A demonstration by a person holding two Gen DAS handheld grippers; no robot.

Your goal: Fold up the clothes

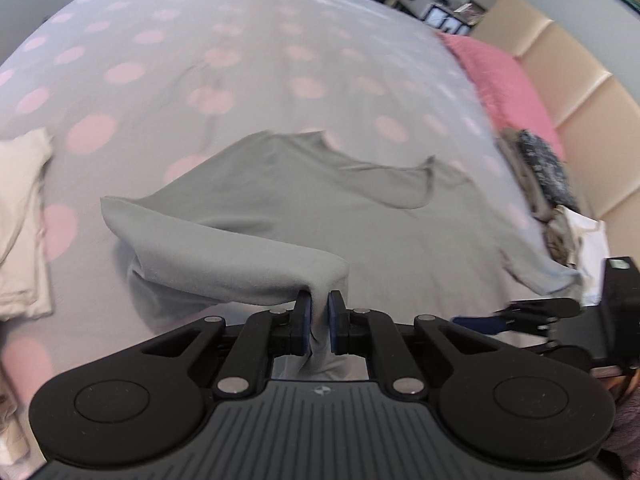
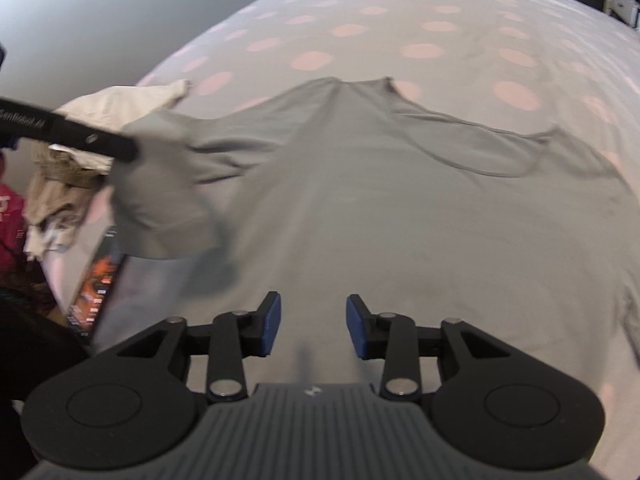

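While the grey shirt (image 2: pixel 360 208) lay spread across the dotted bedspread (image 1: pixel 248 32), the left tool (image 1: pixel 319 320) was clamped on a lifted edge of it, the cloth draping limp over the pads. The right tool (image 2: pixel 313 326) stood with its jaws well apart, holding nothing, low over the shirt's body. The fabric appeared light, soft and prone to sagging; hems and seams would likely give the surest hold. A beige garment pile (image 2: pixel 116 108) lay just beside one sleeve, a pink pillow (image 1: pixel 500 80) and mixed clothes (image 1: pixel 536 168) near the other.
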